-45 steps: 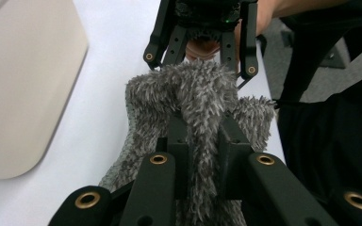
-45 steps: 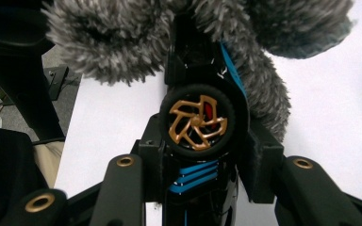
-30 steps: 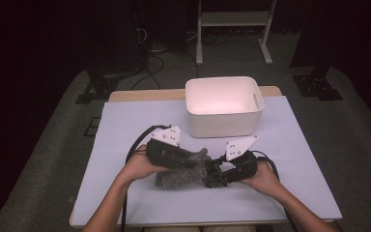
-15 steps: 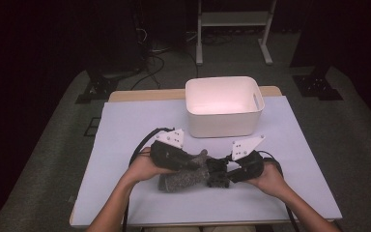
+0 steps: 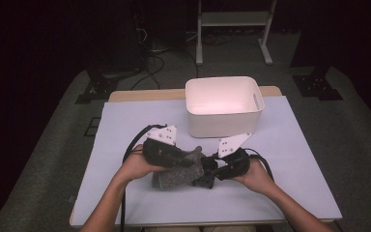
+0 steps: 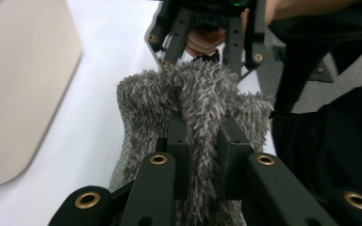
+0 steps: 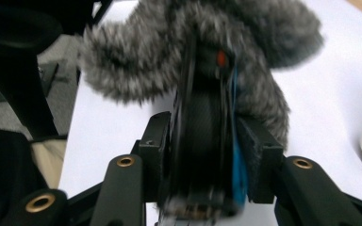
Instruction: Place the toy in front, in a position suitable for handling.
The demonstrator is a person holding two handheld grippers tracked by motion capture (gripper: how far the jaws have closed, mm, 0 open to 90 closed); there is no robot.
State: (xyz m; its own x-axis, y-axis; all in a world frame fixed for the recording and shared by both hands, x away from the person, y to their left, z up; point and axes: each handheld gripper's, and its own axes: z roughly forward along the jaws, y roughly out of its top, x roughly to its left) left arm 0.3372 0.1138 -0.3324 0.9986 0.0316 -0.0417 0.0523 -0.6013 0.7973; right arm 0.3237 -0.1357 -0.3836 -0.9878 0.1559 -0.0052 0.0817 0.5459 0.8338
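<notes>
Dark room, white bench (image 5: 125, 121), white bin (image 5: 223, 106) beyond both grippers, nothing between. Left gripper (image 6: 202, 141) clamped on grey fuzzy cover (image 5: 176, 171). Right gripper (image 7: 206, 155) jaws just closed further, pinching black device (image 7: 202, 132) poking from cover's end. Since a second ago: right hand nudged slightly, bundle same spot between grippers.

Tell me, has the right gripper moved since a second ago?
Yes. The right gripper has shifted slightly toward the white bin, and its jaws have just been closing on a dark flat object.
</notes>
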